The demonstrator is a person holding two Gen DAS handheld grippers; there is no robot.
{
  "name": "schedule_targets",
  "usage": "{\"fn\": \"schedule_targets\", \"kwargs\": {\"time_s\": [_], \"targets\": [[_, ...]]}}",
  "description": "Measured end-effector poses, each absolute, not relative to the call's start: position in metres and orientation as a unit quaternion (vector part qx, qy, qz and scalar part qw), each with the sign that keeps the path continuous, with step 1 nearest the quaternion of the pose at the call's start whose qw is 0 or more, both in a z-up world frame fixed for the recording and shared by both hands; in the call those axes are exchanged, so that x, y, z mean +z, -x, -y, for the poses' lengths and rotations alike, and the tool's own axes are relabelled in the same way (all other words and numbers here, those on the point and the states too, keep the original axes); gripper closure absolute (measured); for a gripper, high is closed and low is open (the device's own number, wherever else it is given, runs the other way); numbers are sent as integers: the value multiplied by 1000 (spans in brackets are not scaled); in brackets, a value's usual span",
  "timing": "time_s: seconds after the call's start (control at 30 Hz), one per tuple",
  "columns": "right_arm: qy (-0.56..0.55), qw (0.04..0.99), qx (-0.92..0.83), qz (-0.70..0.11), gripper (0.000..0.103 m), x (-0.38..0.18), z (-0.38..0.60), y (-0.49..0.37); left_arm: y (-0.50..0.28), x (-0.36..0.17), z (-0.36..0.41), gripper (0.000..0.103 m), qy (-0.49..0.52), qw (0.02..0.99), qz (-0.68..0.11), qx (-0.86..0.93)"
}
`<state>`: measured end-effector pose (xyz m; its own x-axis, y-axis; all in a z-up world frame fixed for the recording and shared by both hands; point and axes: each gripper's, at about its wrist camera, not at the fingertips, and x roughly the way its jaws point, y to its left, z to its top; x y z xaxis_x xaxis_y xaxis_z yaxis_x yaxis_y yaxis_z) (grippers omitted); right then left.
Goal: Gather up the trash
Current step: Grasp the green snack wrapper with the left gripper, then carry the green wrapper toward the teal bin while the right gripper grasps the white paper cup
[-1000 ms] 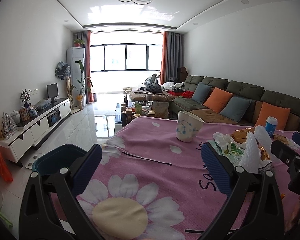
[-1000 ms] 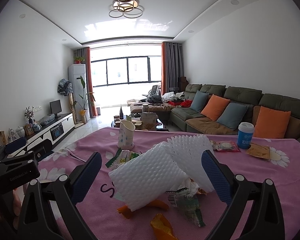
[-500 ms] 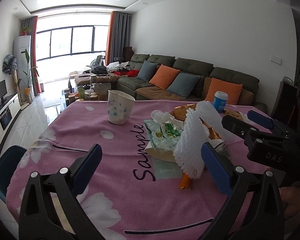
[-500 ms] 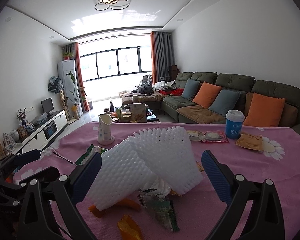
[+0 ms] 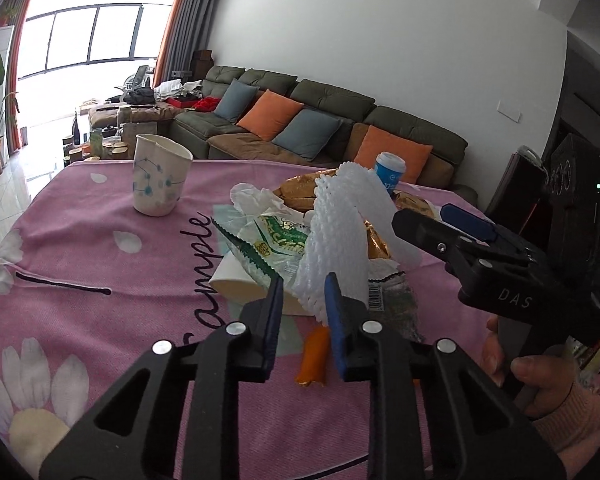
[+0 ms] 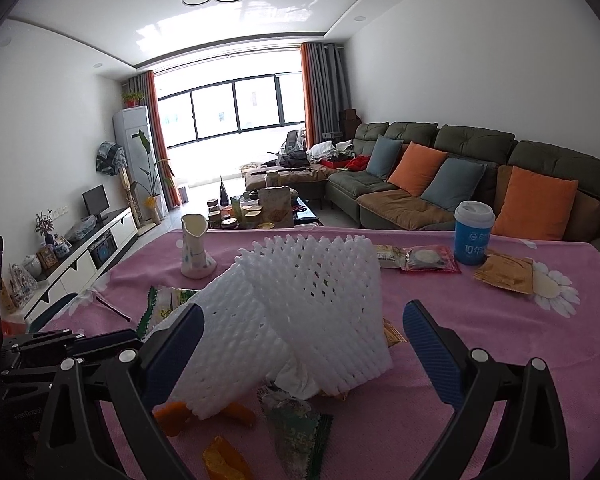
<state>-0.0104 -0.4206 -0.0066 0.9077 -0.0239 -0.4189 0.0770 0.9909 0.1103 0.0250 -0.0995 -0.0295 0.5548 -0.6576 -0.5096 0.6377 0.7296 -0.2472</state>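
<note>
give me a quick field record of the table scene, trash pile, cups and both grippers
surface: table under a pink flowered cloth
trash pile: white foam net on top of a green snack wrapper, orange peel and a tissue
cups: white paper cup far left, upright; blue cup far right, upright
left gripper: fingers closing at the foam net's lower edge; contact unclear
right gripper: fingers wide apart either side of the foam net, not pressing it
still loose: flat packets beside the blue cup
</note>
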Motion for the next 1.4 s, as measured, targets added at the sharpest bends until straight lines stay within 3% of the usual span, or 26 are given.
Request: {"fn": "schedule_targets", "kwargs": {"time_s": [0.07, 0.23, 0.3, 0.33, 0.53, 0.73, 0.8, 0.93, 1.23, 1.4], "targets": [[-58, 975, -21, -215, 7, -6, 418, 7, -25, -29, 96, 94, 24, 877, -299, -375], [-49, 975, -7, -218, 7, -4, 411, 0, -20, -29, 91, 95, 28, 874, -298, -383], [-47, 975, -3, -218, 7, -2, 408, -3, -18, -28, 88, 74, 26, 875, -299, -380], [-47, 975, -1, -219, 7, -2, 407, -4, -18, -27, 86, 56, 29, 877, -296, -376], [-48, 973, 4, -225, 7, -4, 404, -8, -42, -24, 77, 55, 54, 876, -306, -367], [-47, 970, 6, -240, 7, -11, 404, -12, -80, -32, 76, 58, 101, 836, -364, -397], [-49, 968, 7, -245, 7, -14, 405, -13, -88, -38, 79, 66, 113, 820, -383, -409], [-54, 967, 10, -249, 7, -16, 407, -14, -101, -52, 78, 91, 149, 792, -411, -426], [-40, 969, 43, -241, 12, 0, 392, -16, -92, -45, 54, 97, 149, 821, -388, -392], [-5, 969, 84, -232, 23, 22, 362, -34, -82, -34, 17, 97, 144, 851, -370, -345]]}}
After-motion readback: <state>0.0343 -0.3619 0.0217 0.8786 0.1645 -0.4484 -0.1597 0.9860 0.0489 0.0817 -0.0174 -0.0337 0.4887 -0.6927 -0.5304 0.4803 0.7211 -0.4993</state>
